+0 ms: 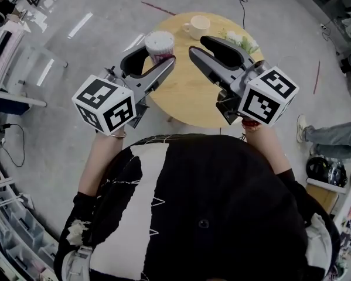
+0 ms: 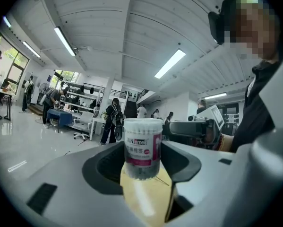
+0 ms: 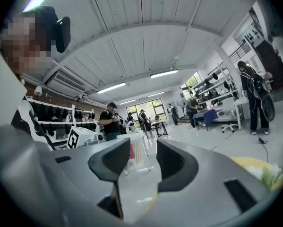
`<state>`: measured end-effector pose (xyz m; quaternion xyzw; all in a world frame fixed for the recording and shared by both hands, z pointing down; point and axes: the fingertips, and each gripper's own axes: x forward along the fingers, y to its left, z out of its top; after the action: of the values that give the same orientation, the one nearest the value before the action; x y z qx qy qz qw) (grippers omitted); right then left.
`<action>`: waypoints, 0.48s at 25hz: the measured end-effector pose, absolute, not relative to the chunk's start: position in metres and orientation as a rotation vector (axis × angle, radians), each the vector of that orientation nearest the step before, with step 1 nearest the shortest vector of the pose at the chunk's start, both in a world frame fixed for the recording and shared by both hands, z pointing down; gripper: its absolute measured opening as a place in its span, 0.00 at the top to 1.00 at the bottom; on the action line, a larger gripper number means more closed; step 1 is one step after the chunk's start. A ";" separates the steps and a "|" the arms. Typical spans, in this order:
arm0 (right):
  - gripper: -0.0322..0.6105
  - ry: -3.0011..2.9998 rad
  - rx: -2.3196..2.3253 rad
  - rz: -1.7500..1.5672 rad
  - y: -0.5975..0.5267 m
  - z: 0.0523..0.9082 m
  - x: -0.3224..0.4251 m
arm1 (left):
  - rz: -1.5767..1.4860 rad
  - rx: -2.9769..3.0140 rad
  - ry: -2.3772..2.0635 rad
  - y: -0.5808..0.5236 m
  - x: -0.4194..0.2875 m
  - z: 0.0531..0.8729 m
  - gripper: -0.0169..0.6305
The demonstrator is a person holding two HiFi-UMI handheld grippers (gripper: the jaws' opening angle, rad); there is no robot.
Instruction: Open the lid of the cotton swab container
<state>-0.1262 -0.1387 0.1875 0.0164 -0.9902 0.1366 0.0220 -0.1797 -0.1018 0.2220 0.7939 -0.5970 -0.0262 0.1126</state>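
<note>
The cotton swab container [image 1: 159, 43], a clear round tub with a pink label and a white top, stands at the near left of the round wooden table [image 1: 187, 95]. My left gripper [image 1: 161, 56] is shut on it. In the left gripper view the container [image 2: 142, 143] sits upright between the two grey pads [image 2: 108, 167], touched on both sides. My right gripper [image 1: 197, 45] hangs just right of the container, open, with nothing between its fingers. In the right gripper view [image 3: 137, 160] the container [image 3: 133, 151] shows a little beyond the gap, apart from the jaws.
A white cup [image 1: 197, 26] stands at the table's far edge, and a small bunch of white flowers [image 1: 241, 40] lies at the far right. Grey floor surrounds the table. Shelving [image 1: 11, 239] is at the left, and a person's leg [image 1: 330, 136] at the right.
</note>
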 end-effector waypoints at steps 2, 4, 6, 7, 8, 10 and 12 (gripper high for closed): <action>0.65 -3.080 0.031 0.423 -0.136 0.184 -0.126 | -0.028 2.338 -1.770 -0.101 -0.174 0.222 0.59; 0.59 -3.084 0.011 0.411 -0.133 0.183 -0.129 | 0.031 2.354 -1.785 -0.100 -0.169 0.223 0.59; 0.57 -3.081 -0.023 0.392 -0.125 0.182 -0.135 | 0.068 2.371 -1.787 -0.097 -0.167 0.223 0.59; 0.56 -3.083 -0.041 0.386 -0.120 0.181 -0.139 | 0.074 2.377 -1.784 -0.096 -0.167 0.223 0.59; 0.56 -3.087 -0.057 0.381 -0.116 0.180 -0.142 | 0.075 2.381 -1.779 -0.095 -0.168 0.223 0.59; 0.56 -3.090 -0.080 0.370 -0.111 0.179 -0.146 | 0.076 2.386 -1.772 -0.094 -0.169 0.224 0.59; 0.56 -3.087 -0.091 0.355 -0.108 0.179 -0.148 | 0.088 2.386 -1.772 -0.094 -0.168 0.225 0.59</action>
<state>-0.1479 -0.1077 0.1790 -0.0292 -0.9929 0.1142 0.0164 -0.1677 -0.0935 0.2251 0.7997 -0.5938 0.0294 0.0842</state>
